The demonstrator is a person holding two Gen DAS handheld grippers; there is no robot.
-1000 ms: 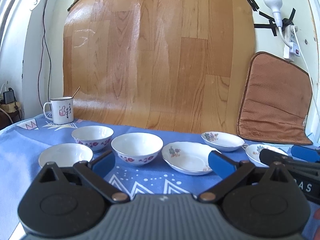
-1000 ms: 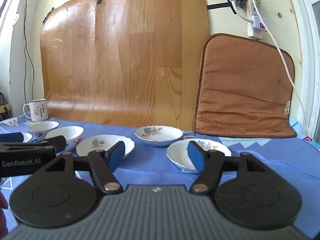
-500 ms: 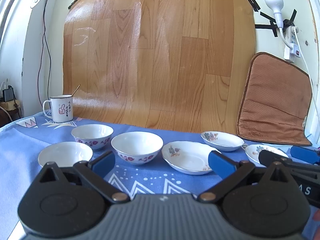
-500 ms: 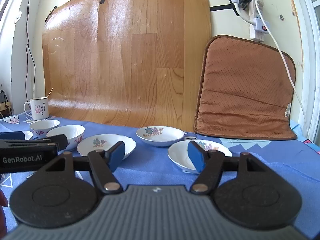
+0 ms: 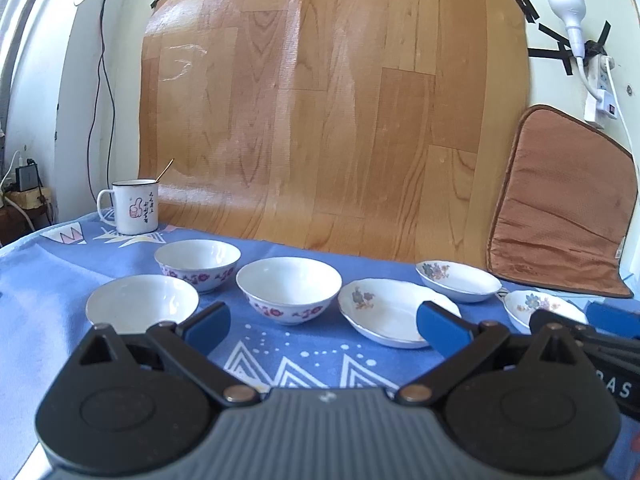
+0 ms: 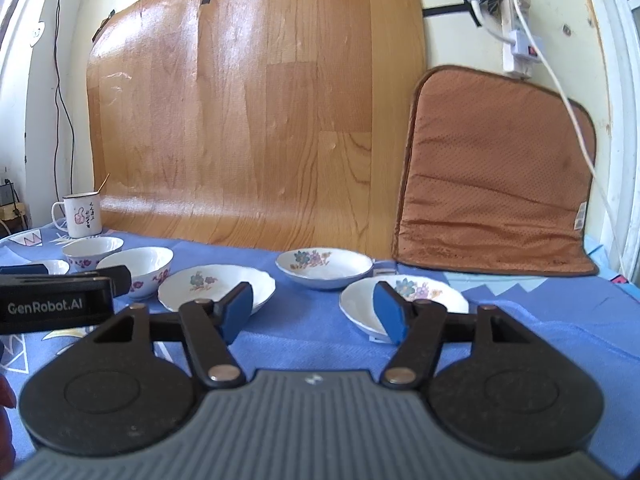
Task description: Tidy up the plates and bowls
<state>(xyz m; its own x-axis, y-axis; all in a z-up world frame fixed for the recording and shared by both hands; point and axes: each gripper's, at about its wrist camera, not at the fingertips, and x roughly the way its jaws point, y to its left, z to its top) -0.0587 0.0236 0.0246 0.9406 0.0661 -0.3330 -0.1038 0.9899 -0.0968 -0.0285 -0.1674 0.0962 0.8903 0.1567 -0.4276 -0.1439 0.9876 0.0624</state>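
Note:
Three bowls stand at the left of the blue cloth: a plain white bowl (image 5: 142, 300), a flowered bowl (image 5: 198, 260) behind it, and another flowered bowl (image 5: 289, 290) in the middle. To their right lie a flowered plate (image 5: 386, 308), a small deep dish (image 5: 456, 280) and a second flowered plate (image 6: 424, 294). My left gripper (image 5: 324, 326) hangs open in front of the middle bowl and holds nothing. My right gripper (image 6: 314, 314) is open before the two plates. Its jaws are closing with nothing between them.
A white enamel mug (image 5: 134, 208) with a spoon stands at the back left. A wood-pattern sheet (image 5: 332, 120) and a brown cushion (image 6: 496, 184) lean on the wall behind the table. The cloth-covered table (image 6: 540, 320) runs on to the right.
The right gripper's fingers have come slightly closer together. The dishes and the left gripper have not moved.

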